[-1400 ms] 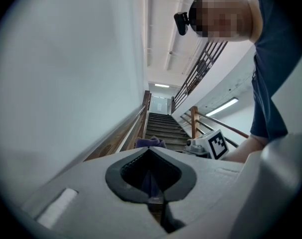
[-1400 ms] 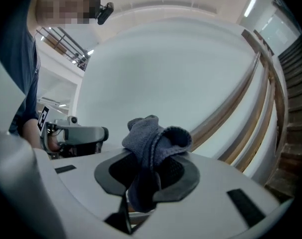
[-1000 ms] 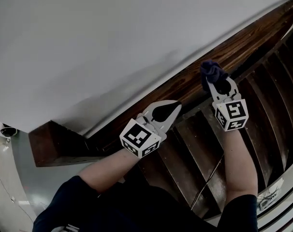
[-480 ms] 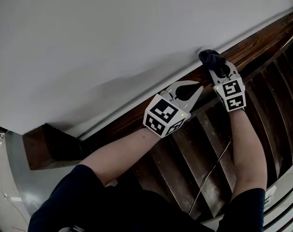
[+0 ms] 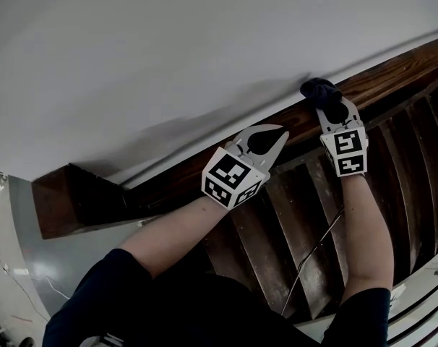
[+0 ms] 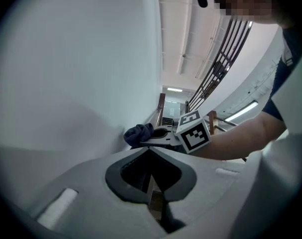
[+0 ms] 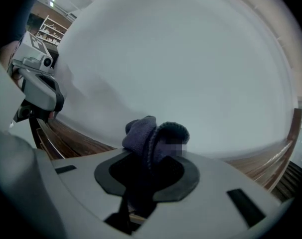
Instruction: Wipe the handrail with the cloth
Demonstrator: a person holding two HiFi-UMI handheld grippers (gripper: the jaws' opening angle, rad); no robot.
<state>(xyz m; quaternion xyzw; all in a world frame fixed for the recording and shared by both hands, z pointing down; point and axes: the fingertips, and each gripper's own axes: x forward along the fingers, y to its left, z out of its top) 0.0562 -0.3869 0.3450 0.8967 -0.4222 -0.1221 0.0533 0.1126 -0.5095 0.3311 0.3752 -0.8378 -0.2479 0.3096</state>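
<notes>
The dark wooden handrail (image 5: 400, 63) runs slantwise along the foot of a white wall. A dark blue cloth (image 5: 319, 89) is bunched on top of the rail, and my right gripper (image 5: 327, 103) is shut on it. In the right gripper view the cloth (image 7: 153, 133) bulges out past the jaws against the wall, with the handrail (image 7: 76, 139) beneath. My left gripper (image 5: 282, 132) rests against the rail's near side, lower left of the cloth, shut and empty. From the left gripper view, its jaws (image 6: 150, 149) meet, with the cloth (image 6: 138, 133) just ahead.
The white wall (image 5: 168, 63) fills the upper half of the head view. Dark wooden stair treads (image 5: 277, 237) lie below the rail under both forearms. A thin cable (image 5: 313, 255) crosses the treads. The rail ends in a wooden block (image 5: 60, 208) at lower left.
Both grippers have moved up to the handrail. The right one carried the cloth up onto the rail's top against the wall. The left one came closer to the rail.
</notes>
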